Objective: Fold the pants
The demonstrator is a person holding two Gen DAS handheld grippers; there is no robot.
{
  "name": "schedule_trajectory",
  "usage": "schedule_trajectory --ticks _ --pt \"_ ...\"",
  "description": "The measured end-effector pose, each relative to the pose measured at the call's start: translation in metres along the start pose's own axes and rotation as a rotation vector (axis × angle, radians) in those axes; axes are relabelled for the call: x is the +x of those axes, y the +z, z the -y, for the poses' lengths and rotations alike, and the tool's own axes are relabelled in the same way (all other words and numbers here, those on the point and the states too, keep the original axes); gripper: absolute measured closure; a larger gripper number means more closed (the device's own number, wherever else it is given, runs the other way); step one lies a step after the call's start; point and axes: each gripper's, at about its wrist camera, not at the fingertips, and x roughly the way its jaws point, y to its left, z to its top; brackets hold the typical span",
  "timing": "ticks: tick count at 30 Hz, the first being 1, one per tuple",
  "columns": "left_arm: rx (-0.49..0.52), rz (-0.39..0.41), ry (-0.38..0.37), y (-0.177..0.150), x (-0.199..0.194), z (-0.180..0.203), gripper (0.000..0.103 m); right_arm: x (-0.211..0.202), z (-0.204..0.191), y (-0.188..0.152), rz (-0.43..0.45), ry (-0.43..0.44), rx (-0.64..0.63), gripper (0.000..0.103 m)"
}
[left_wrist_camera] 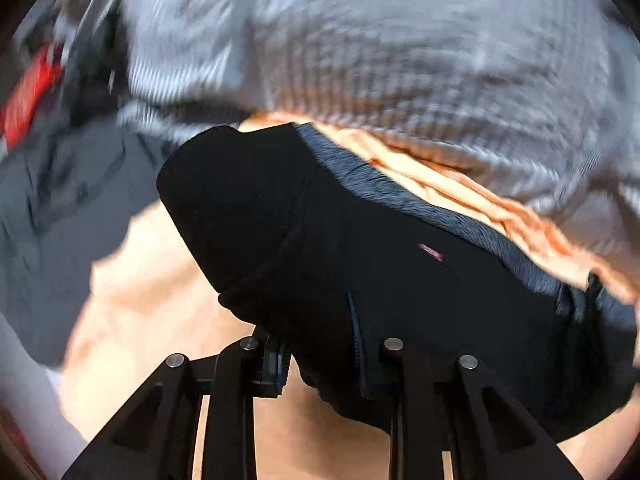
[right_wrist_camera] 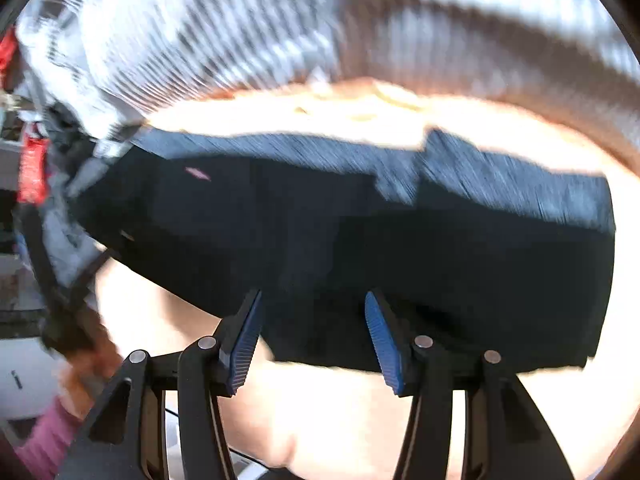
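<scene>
Dark pants bunched on a pale orange surface, one gripper gripping them and one spread wide.

In the left wrist view the left gripper sits at the bottom centre with black pants draped over and between its fingers, so it has hold of the cloth; how tightly its fingers meet is hidden by the fabric. In the right wrist view the right gripper at the bottom centre stands wide apart, its blue pads bare, with the pants' lower edge lying just beyond them across the middle of the frame. A grey ribbed cloth fills the top of both views, blurred.
</scene>
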Motion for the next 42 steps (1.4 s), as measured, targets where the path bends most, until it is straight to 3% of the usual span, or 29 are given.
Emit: schedule_trajectory --ticks 4,8,10,15,20,24,25,26,27,28,34,42 --pt "0.152 0.055 0.057 -0.001 -0.011 0.023 0.077 -0.021 -0.045 0.049 0.014 0.085 -0.087 0.021" --pt "0.220 0.086 0.084 -0.001 -0.016 0.036 0.077 -0.014 -0.118 0.098 -0.064 0.168 -0.197 0.020" --pt "0.243 0.096 0.096 -0.002 -0.018 0.039 0.077 -0.004 -0.146 0.107 -0.113 0.174 -0.243 0.019" --pt "0.271 0.116 0.097 -0.003 -0.021 0.044 0.077 0.047 -0.215 0.130 -0.311 0.103 -0.387 0.017" --pt "0.273 0.122 0.098 -0.005 -0.021 0.044 0.077 0.089 -0.241 0.122 -0.428 0.001 -0.469 0.017" --pt "0.292 0.130 0.103 -0.006 -0.023 0.048 0.077 0.116 -0.245 0.118 -0.504 -0.043 -0.498 0.017" --pt "0.298 0.133 0.105 -0.006 -0.025 0.049 0.077 0.119 -0.245 0.117 -0.512 -0.059 -0.512 0.023" --pt "0.307 0.134 0.098 -0.007 -0.027 0.051 0.077 0.120 -0.244 0.113 -0.514 -0.070 -0.528 0.034" --pt "0.314 0.131 0.090 -0.008 -0.028 0.053 0.077 0.117 -0.240 0.112 -0.516 -0.057 -0.526 0.066" --pt "0.326 0.139 0.088 -0.009 -0.031 0.056 0.077 0.113 -0.236 0.112 -0.507 -0.032 -0.508 0.080" --pt "0.400 0.201 0.009 -0.010 -0.065 0.082 0.077 0.060 -0.193 0.109 -0.345 0.076 -0.464 0.084" --pt "0.508 0.252 -0.130 -0.021 -0.123 0.145 0.076 -0.038 -0.091 0.079 -0.126 0.261 -0.295 0.084"
